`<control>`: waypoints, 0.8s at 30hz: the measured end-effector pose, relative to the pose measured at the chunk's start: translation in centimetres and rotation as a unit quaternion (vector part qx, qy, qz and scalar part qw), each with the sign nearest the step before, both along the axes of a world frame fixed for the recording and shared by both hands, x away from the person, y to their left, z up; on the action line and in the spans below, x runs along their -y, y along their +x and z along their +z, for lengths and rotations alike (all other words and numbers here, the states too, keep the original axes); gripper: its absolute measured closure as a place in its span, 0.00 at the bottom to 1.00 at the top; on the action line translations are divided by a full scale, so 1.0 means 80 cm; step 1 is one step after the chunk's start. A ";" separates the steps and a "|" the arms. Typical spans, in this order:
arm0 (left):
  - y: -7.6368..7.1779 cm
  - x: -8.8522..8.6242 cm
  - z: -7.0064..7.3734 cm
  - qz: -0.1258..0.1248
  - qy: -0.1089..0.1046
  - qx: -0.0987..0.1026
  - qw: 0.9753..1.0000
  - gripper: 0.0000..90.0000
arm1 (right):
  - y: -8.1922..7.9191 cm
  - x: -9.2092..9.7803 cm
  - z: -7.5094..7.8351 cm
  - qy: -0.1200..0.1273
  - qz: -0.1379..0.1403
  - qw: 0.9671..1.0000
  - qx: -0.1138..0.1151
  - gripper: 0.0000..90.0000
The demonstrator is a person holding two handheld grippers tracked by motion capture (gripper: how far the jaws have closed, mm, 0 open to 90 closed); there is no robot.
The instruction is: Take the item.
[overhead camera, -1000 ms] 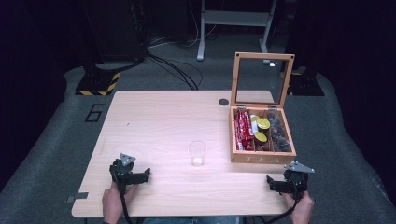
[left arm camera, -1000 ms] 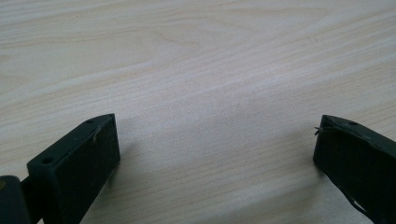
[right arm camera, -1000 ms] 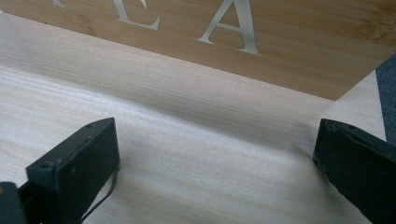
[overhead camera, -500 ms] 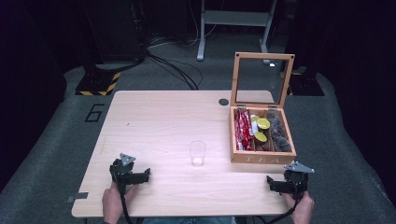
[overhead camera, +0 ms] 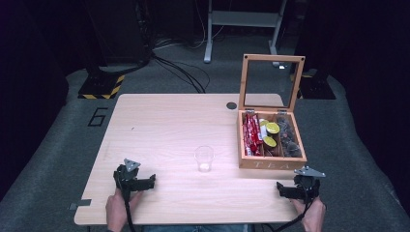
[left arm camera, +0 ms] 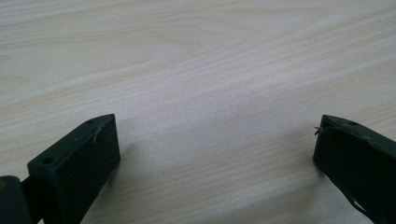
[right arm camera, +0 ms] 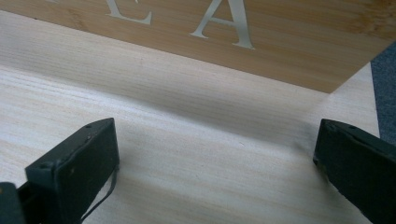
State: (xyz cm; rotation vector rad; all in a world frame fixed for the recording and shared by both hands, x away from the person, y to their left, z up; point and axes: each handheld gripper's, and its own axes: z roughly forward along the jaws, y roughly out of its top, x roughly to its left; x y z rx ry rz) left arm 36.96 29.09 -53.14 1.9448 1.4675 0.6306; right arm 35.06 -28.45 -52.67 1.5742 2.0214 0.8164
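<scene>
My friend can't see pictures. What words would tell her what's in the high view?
A wooden table holds an open wooden tea box at the right, packed with red, yellow and dark packets, and a clear plastic cup near the middle. At the near edge, a person's hands rest the left gripper and right gripper on the table.

Bright tabletop; dark, murky surroundings
</scene>
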 end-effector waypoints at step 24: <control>0.000 0.000 0.000 0.000 0.000 0.000 1.000 0.00 | -0.013 0.009 0.041 0.016 0.017 1.000 0.017 0.01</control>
